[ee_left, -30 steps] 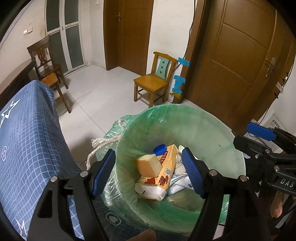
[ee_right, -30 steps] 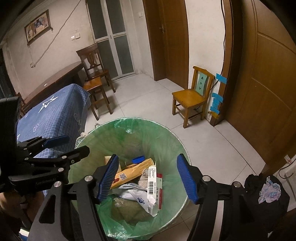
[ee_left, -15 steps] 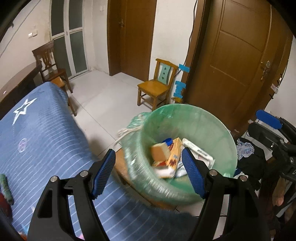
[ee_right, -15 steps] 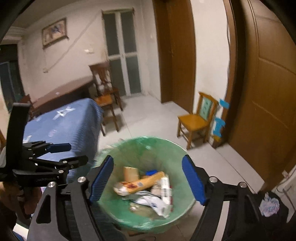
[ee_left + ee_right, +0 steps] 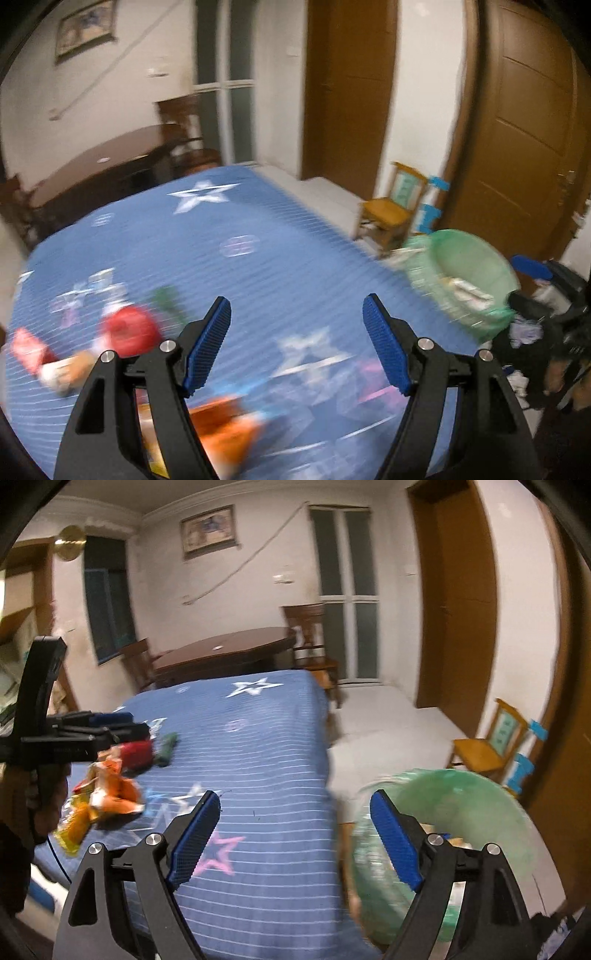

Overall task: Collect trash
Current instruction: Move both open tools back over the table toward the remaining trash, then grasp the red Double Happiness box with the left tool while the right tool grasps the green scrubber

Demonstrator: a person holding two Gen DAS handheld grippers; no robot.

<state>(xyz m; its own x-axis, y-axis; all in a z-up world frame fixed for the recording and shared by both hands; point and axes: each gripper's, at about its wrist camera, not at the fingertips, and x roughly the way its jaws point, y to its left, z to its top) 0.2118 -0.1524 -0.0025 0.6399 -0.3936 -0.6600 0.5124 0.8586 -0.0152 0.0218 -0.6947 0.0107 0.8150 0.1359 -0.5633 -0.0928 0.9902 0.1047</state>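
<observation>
Two ribbed blue-padded tools, striped blue cloth, crinkly orange wrappers

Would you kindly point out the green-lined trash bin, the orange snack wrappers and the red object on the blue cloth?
green-lined trash bin (image 5: 491,786): right wrist view, far inner wall.
orange snack wrappers (image 5: 110,794): right wrist view, middle of the crumpled pile.
red object (image 5: 130,331): left wrist view, blurred top surface.

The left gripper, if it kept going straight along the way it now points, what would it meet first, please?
Most likely the blue star-patterned cloth. The left gripper is open with nothing between its jaws, and bare cloth fills the gap ahead. The blurred red item lies off to its left. Depth is uncertain given the blur.
</observation>
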